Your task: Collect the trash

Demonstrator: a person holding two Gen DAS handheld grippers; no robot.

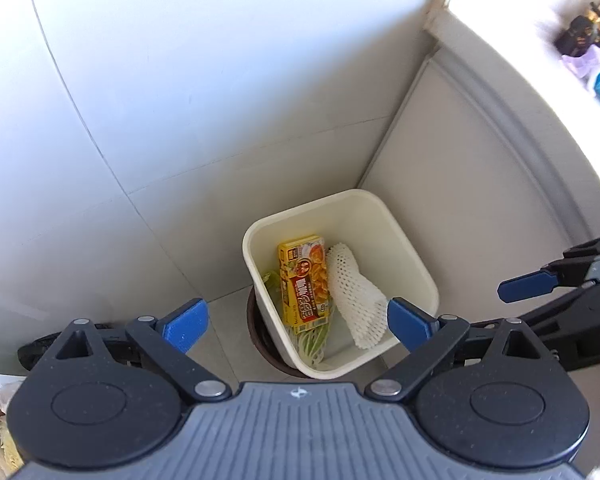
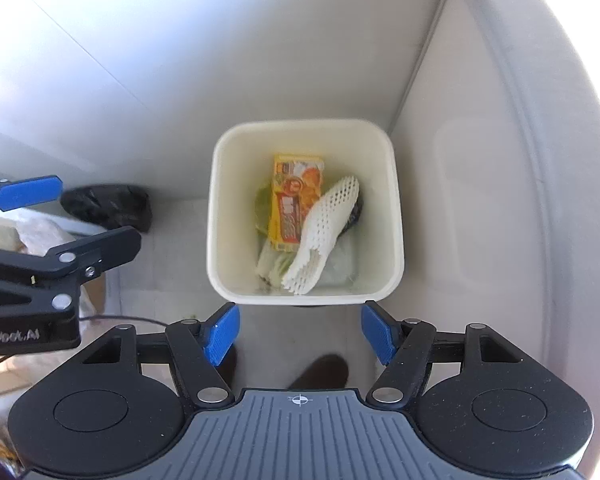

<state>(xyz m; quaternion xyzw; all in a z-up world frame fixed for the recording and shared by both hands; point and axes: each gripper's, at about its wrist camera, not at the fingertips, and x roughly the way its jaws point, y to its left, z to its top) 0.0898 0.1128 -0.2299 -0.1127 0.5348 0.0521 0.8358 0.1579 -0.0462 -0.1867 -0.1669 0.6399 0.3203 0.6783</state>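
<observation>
A cream square trash bin [image 1: 416, 268] [image 2: 396, 216] stands on the floor in a corner. Inside lie a yellow food box [image 1: 305, 276] [image 2: 296, 208], a white foam net sleeve [image 1: 356, 300] [image 2: 324, 232] and green leafy scraps [image 1: 312, 340] [image 2: 262, 204]. My left gripper [image 1: 298, 324] hangs above the bin, jaws wide open, nothing between its blue pads [image 1: 186, 326]. My right gripper [image 2: 300, 334] hovers just in front of the bin, open and empty. Each gripper also shows at the edge of the other's view: the right gripper [image 1: 528, 286], the left gripper [image 2: 26, 192].
White walls close the corner on the left and behind, and a white panelled door or cabinet [image 1: 480, 184] stands to the right. A black crumpled bag [image 2: 108, 206] lies on the floor left of the bin. Bags and a box [image 2: 40, 236] sit at the far left.
</observation>
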